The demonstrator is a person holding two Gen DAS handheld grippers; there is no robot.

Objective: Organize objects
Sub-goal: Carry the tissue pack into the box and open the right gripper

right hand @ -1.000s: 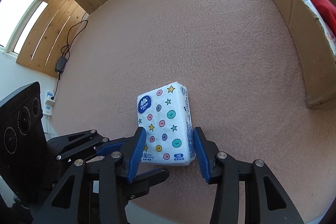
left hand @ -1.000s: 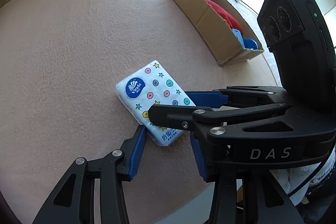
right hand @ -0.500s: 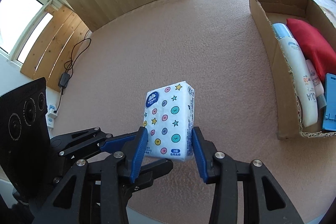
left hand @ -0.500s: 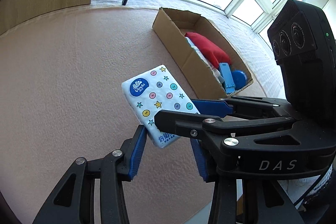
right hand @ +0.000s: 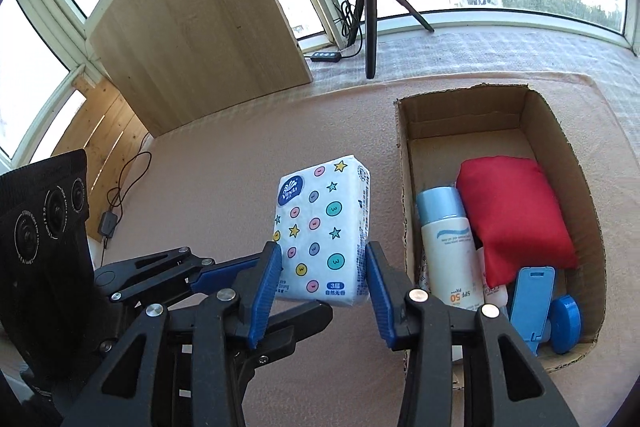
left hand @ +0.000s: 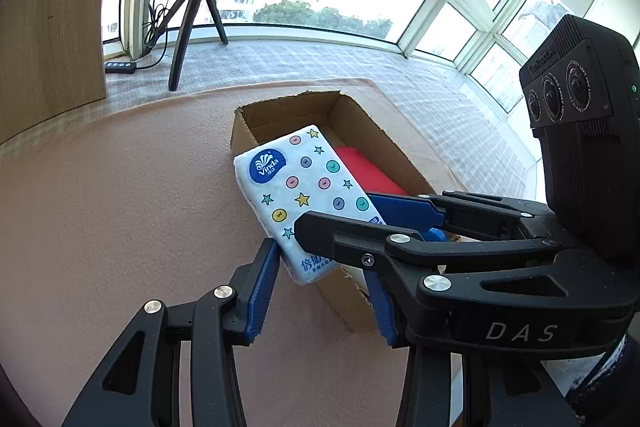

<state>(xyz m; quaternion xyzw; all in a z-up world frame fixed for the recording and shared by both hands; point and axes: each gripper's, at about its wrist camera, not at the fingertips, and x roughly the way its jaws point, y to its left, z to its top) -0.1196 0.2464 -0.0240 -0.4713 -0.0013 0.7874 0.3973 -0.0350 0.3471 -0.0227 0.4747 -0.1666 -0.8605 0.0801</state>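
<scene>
Tissue pack [right hand: 322,233] is off the tabletop [right hand: 224,187], clamped at its near end between the blue pads of our right gripper [right hand: 321,277]; jaws closed on its two long sides, pack sticking out forward. Going left to right in the right wrist view: our left gripper [right hand: 200,273] sits low at the left, just beside and under the right one, then the pack, then the cardboard box [right hand: 404,163] right of it. In the box: white sunscreen bottle [right hand: 450,247], red pouch [right hand: 512,211], blue phone stand [right hand: 536,299] at the near end.

In the left wrist view our left gripper [left hand: 320,283] has its jaws apart, nothing clamped between them. The pack [left hand: 304,191] hangs in front of them, overlapping the box's near-left wall [left hand: 240,135]; the right gripper [left hand: 404,219] reaches in from the right. A ring-light tripod [left hand: 192,23] stands on the far sill.
</scene>
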